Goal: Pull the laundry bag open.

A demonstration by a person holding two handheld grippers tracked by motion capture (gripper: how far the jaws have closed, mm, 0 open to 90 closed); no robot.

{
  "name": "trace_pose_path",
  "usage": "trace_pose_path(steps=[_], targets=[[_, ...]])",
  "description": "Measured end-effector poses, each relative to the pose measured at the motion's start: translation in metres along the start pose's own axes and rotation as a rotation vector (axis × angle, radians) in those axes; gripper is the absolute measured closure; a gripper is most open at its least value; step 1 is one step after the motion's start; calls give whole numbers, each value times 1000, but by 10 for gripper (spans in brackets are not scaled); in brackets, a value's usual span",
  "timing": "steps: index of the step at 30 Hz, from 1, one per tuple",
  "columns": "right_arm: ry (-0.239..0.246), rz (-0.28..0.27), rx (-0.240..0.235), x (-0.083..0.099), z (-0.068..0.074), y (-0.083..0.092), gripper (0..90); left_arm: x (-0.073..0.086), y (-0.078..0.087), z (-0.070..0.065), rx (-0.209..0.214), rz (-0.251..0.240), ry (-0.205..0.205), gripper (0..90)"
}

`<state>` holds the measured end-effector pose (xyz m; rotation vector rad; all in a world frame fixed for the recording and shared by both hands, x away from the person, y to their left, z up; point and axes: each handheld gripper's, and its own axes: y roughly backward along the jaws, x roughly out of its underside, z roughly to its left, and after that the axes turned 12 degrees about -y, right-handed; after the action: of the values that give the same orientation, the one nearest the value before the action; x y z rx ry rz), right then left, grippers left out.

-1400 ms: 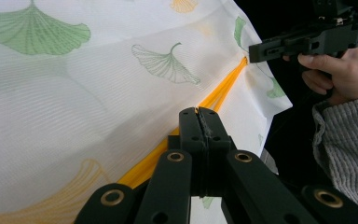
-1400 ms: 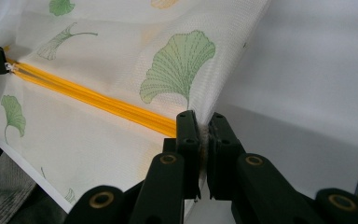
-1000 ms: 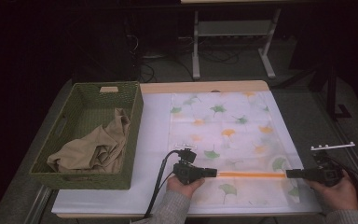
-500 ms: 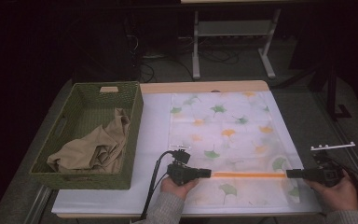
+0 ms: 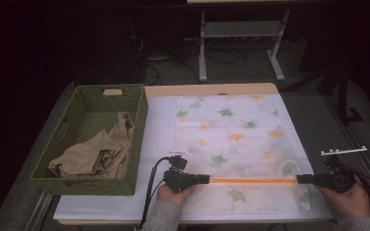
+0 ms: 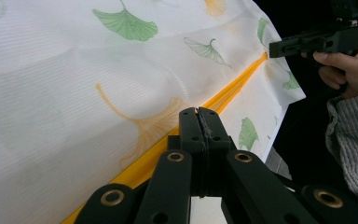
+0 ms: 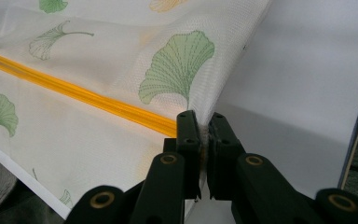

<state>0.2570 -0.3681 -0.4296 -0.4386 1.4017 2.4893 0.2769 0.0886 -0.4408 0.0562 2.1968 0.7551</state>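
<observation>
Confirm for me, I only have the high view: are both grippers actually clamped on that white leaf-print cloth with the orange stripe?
Observer: Yes for the left gripper: its jaws are shut on the orange stripe of the white leaf-print cloth.
Operator: And the right?
Observer: The right gripper pinches the cloth's edge where the stripe ends, with fabric bunched between the jaws.
Operator: Anything printed near that pinch?
Observer: A green ginkgo leaf sits just above the right gripper's jaws.
</observation>
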Motion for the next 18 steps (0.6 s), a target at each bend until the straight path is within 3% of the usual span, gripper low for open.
trace_pose_path(steps=[18], targets=[[-7,-22,14,1,-4,5,847,11,32,12,-51,-26,19,900]])
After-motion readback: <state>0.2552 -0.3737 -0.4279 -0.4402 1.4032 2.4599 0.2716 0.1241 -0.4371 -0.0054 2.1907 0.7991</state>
